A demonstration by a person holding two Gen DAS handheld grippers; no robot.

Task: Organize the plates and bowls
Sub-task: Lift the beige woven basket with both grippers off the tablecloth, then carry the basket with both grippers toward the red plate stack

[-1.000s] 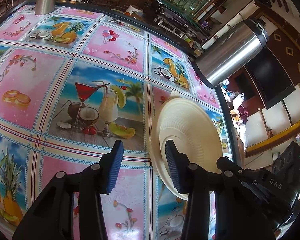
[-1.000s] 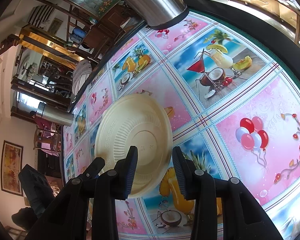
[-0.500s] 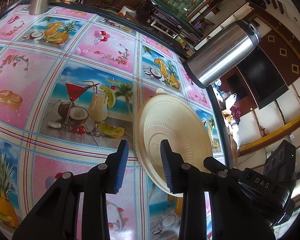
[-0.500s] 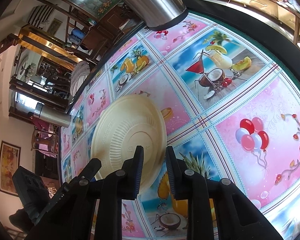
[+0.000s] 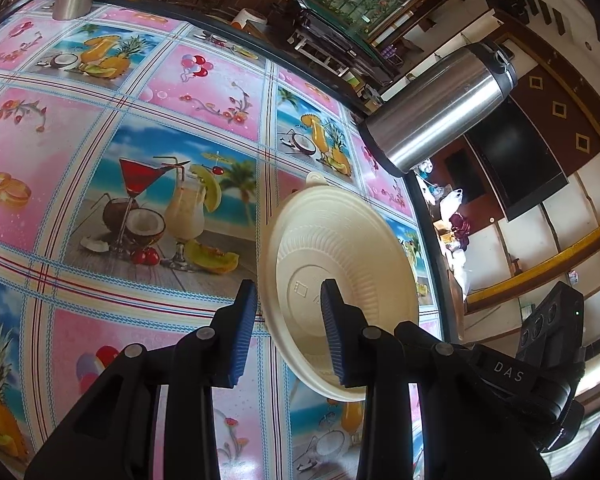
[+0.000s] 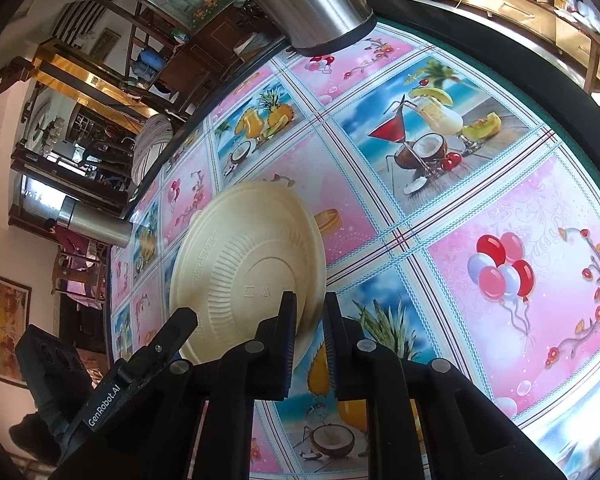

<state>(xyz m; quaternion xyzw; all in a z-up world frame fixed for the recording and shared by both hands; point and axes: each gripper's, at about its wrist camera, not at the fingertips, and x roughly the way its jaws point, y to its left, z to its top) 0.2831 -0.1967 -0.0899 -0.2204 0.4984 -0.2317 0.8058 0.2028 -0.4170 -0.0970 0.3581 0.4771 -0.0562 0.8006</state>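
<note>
The cream plate (image 5: pixel 340 280) is tipped up on its edge over the tabletop (image 5: pixel 140 120). The right hand-held gripper (image 6: pixel 310 344) pinches its rim at 5 o'clock. The left hand-held gripper (image 5: pixel 288 332) is spread around its rim, not squeezing. The plate looks light and bendy, so hold the rim gently.

Cream plate on a pink and blue picture cloth
The plate (image 6: pixel 236 264) is plain cream with fine ribs and a key pattern on the rim; the tablecloth (image 5: pixel 168 92) has pink squares with balloons, flowers and rings, blue squares with cocktails, coconuts and pineapples; both flasks (image 5: pixel 432 108) are silver steel; the gripper fingers (image 5: pixel 244 328) are black with blue pads
</note>
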